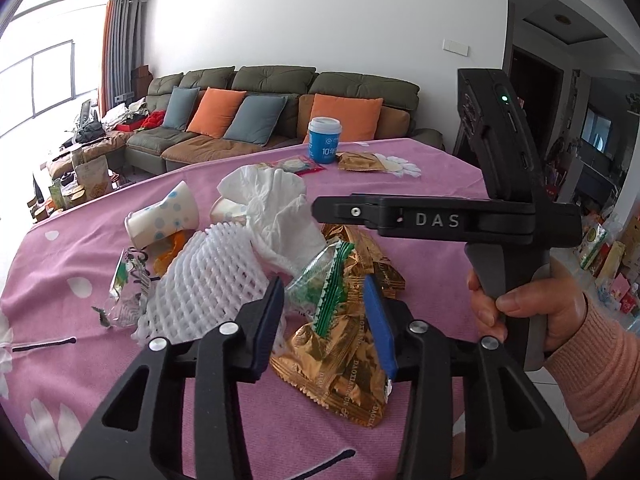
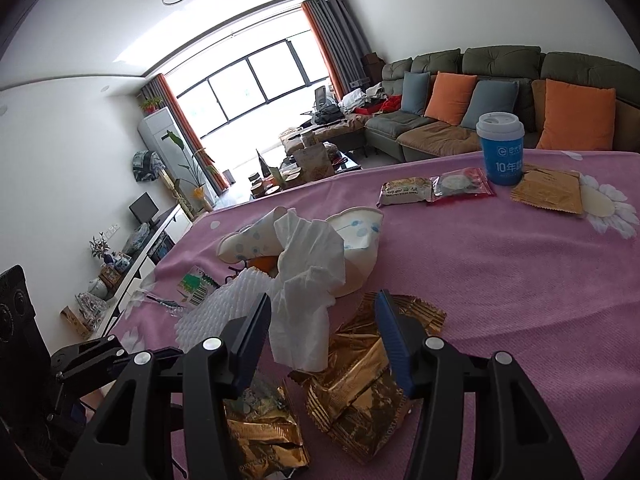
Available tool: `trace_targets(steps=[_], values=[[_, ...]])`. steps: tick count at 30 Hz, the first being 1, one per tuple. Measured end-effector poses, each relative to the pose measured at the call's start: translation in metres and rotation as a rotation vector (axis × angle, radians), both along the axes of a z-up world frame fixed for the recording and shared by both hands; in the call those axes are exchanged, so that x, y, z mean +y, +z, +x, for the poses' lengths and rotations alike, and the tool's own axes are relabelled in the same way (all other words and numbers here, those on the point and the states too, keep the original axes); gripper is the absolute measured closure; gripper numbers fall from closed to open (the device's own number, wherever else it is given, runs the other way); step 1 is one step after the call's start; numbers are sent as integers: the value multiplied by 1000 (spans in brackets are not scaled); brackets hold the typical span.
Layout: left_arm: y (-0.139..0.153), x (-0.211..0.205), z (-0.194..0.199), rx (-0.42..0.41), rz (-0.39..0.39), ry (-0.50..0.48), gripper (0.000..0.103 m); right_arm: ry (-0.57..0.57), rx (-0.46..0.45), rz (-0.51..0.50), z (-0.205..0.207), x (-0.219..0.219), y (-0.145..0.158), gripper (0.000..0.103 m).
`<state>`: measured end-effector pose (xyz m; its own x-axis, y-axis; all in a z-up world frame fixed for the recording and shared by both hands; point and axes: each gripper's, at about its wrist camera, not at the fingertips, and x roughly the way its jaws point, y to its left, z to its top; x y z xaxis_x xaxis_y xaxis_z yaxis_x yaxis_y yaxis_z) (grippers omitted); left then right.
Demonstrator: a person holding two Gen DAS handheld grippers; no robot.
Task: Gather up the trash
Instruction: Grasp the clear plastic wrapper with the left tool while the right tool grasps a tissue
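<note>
My left gripper [image 1: 325, 300] straddles the green-edged wrapper [image 1: 326, 300], jaws apart; right gripper [image 2: 323, 320] gapes around the tissue [image 2: 306, 280]. Next I squeeze.

left wrist cam: sits right behind the left gripper [image 1: 324, 304], tilted down, close over the trash pile [image 1: 256, 248], sofa [image 1: 280, 112] behind
right wrist cam: same deal behind the right gripper [image 2: 324, 320], facing the window [image 2: 248, 84]
shared: pile, pink tablecloth [image 1: 420, 208], blue cup [image 1: 324, 140], sofa
</note>
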<state>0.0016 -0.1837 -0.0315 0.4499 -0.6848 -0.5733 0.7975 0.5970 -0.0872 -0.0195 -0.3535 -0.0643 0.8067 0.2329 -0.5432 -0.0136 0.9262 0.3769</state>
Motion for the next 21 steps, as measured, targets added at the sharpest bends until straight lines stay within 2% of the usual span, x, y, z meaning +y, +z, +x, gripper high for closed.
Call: trace_targets(steps=[2, 5, 9, 10, 11, 17, 21], values=[[-1, -4, 3, 11, 8, -2, 80, 25, 6, -4, 10, 5, -1, 51], [-3, -7, 6, 24, 15, 0, 92, 44, 28, -7, 23, 10, -3, 51], [-3, -3, 7, 24, -2, 4, 99, 56, 42, 0, 32, 11, -7, 52], [-2, 0, 6, 24, -8, 4, 101, 52, 45, 5, 33, 11, -8, 55], [0, 2, 7, 22, -15, 5, 102, 54, 46, 13, 35, 9, -8, 64], [8, 19, 6, 21, -63, 17, 102, 57, 24, 21, 31, 8, -5, 94], [13, 32, 8, 30, -95, 31, 102, 50, -5, 19, 25, 9, 3, 95]])
